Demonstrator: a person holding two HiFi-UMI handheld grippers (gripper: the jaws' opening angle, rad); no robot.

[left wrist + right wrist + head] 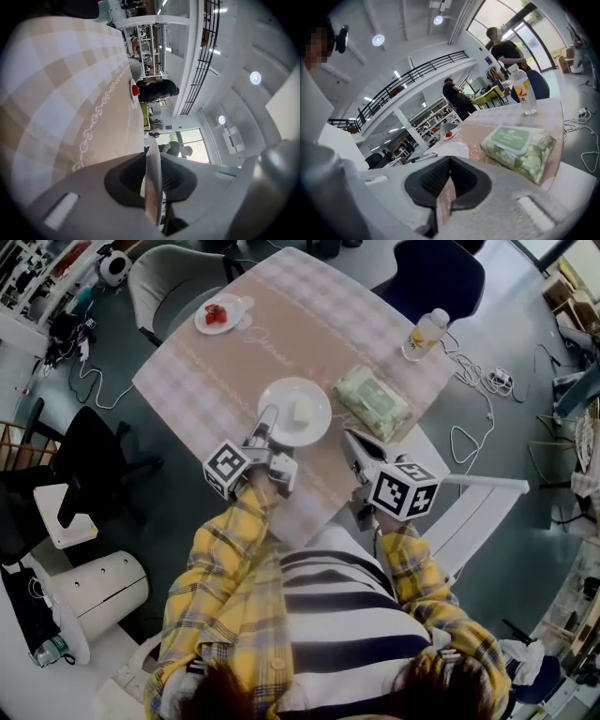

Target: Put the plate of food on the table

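**A:** Over the table (309, 324) now! The plate of food (315, 396) sits on it, middle of the near half.

**B:** The pack of wipes (373, 401) is just to its right, close beside the rim.

**A:** Beyond the wipes, the bottle (425, 335) stands at the far right edge. The small plate (235, 307) is at the far left corner, well apart from the rest.

**B:** The left gripper (267, 420) is at the plate of food's near-left rim, rim between its jaws. The right gripper (352, 440) is in front of the wipes.

**A:** Behind the table are the left chair (173, 282) and the right chair (441, 277).
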